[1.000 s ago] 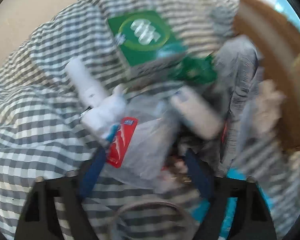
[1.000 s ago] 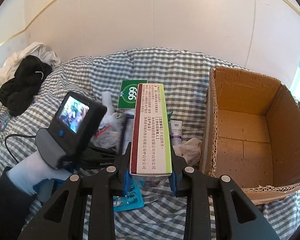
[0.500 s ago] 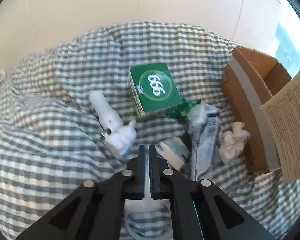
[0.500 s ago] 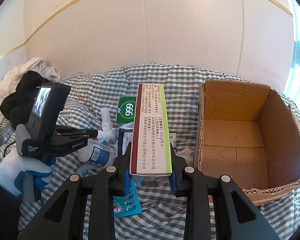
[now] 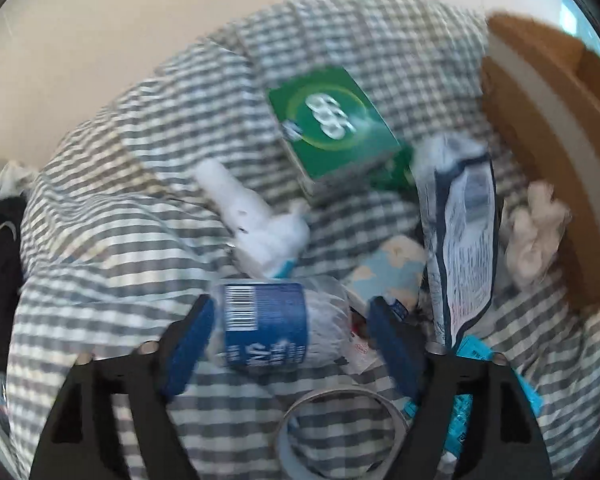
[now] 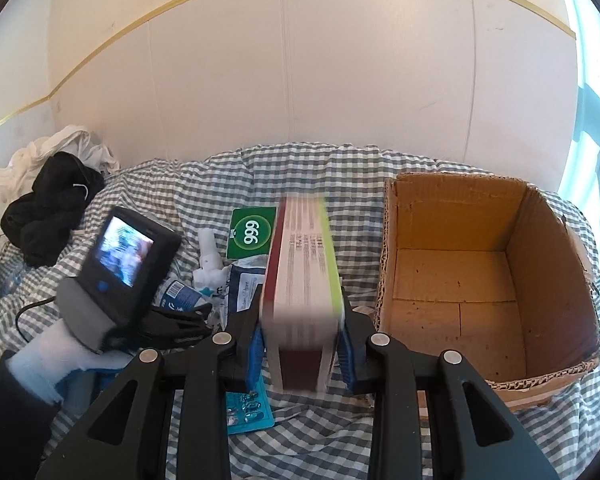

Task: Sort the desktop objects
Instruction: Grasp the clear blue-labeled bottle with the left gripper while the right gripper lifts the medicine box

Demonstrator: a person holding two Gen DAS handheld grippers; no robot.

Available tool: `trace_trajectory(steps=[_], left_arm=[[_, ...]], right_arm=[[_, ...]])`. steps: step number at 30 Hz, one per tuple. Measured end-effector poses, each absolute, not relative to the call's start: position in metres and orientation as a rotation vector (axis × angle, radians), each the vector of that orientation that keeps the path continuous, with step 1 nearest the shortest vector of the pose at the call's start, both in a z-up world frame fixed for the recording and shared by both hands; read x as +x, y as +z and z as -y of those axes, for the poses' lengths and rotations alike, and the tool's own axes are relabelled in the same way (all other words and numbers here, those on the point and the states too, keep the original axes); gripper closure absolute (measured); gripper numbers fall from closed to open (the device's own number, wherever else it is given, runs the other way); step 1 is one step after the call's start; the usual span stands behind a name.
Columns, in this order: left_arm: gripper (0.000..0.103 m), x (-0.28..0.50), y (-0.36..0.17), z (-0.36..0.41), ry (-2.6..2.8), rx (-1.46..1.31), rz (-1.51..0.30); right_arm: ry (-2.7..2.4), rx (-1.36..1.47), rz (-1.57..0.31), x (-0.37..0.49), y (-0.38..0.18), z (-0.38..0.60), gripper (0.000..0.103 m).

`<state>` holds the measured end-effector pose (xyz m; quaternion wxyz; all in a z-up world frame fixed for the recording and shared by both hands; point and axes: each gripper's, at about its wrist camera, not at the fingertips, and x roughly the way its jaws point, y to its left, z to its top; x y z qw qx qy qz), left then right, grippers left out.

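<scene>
Motion blur softens much of what we see from the left wrist: the green box (image 5: pixel 332 130) marked 999, the white spray bottle (image 5: pixel 256 220) and the long printed pouch (image 5: pixel 466 240) all smear across the gray-checked bedspread (image 5: pixel 140 200), and small print is unreadable. Our left gripper (image 5: pixel 290 340) points steeply down, and its jaws have just been opening, now standing wide on either side of a clear bottle with a blue label (image 5: pixel 266 324); the left pad sits right at the bottle's end, the right pad apart from it, so we read it as released. A metal ring (image 5: pixel 340 420) is half hidden under the gripper.

From the right wrist, our right gripper (image 6: pixel 302 350) has its jaws clenched on a long carton (image 6: pixel 300 276) with red and lime edges, raised above the bedspread and tilted slightly downward, left of the open cardboard box (image 6: pixel 480 280). A gloved left hand (image 6: pixel 64 356) with a dark sleeve grips the other tool's handle. A blister pack (image 6: pixel 248 410) lies partly hidden beneath.
</scene>
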<state>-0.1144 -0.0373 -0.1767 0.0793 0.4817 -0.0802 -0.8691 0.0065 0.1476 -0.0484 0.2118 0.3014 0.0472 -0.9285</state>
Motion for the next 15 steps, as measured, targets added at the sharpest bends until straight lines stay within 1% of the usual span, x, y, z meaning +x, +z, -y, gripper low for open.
trace_trajectory(steps=[1, 2, 8, 10, 13, 15], left_arm=[[0.003, -0.114, -0.176, 0.042, -2.570, 1.410, 0.238], [0.002, -0.117, -0.179, 0.042, -2.554, 1.402, 0.246], [0.002, -0.136, -0.232, 0.042, -2.443, 1.529, 0.316], [0.014, -0.137, -0.244, 0.047, -2.426, 1.543, 0.315], [0.014, -0.131, -0.231, 0.060, -2.473, 1.507, 0.198], [0.014, -0.124, -0.213, 0.064, -2.505, 1.441, 0.171]], right_arm=[[-2.576, 0.840, -0.129, 0.006, -0.048, -0.147, 0.073], [-2.573, 0.844, -0.130, 0.006, -0.049, -0.146, 0.072], [-2.569, 0.839, -0.143, 0.009, -0.049, -0.144, 0.072], [-2.562, 0.855, -0.153, 0.008, -0.051, -0.143, 0.072], [-2.569, 0.868, -0.147, 0.006, -0.053, -0.144, 0.073], [-2.567, 0.871, -0.137, 0.005, -0.053, -0.145, 0.073]])
